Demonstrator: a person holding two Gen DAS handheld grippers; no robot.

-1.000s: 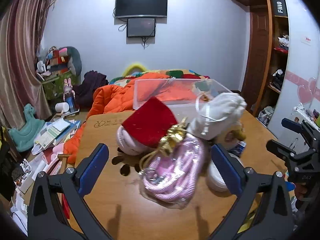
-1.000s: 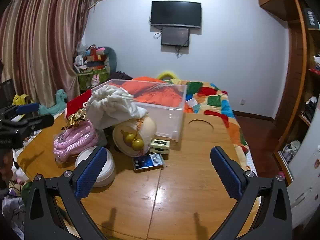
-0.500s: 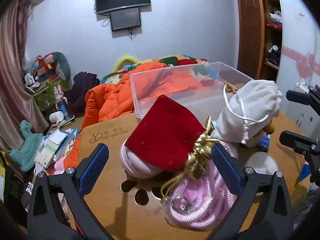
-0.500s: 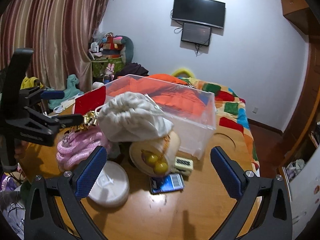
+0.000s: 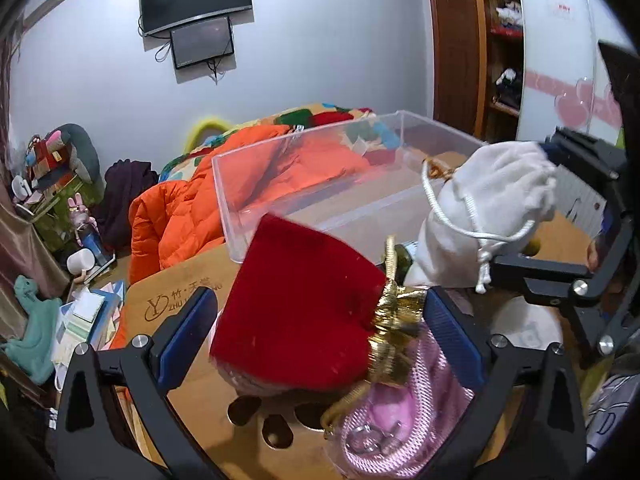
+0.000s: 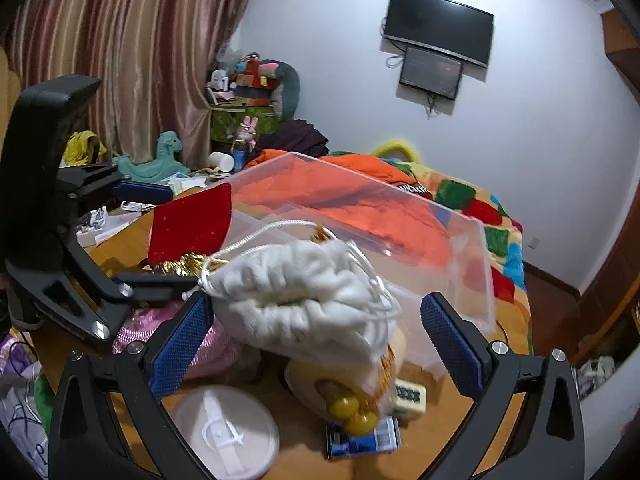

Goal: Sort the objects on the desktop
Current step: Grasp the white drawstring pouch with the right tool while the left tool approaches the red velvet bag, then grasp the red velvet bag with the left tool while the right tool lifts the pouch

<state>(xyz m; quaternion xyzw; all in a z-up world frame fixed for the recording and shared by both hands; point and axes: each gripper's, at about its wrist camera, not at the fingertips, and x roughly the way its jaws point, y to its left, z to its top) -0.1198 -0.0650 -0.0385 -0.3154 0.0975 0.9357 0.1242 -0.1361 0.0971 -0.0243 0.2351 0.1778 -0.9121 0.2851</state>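
Observation:
A red velvet pouch (image 5: 304, 304) with a gold tie lies on a pile on the wooden table (image 5: 188, 280). My left gripper (image 5: 316, 328) is open, its blue pads on either side of the red pouch. A white drawstring pouch (image 6: 304, 300) sits atop the pile; my right gripper (image 6: 316, 344) is open around it. The red pouch (image 6: 192, 224) also shows in the right wrist view. A pink mesh bag (image 5: 392, 424) lies under the red pouch. A clear plastic bin (image 5: 332, 176) stands behind the pile.
A white round lid (image 6: 224, 432), a tan pouch with yellow beads (image 6: 352, 396), a small card (image 6: 360, 440) and a small box (image 6: 408, 394) lie on the table. An orange jacket (image 5: 176, 216) and a bed are beyond the table's far edge.
Both grippers have moved forward toward the pile. The left now straddles the red pouch and the right straddles the white pouch. Both stay open.

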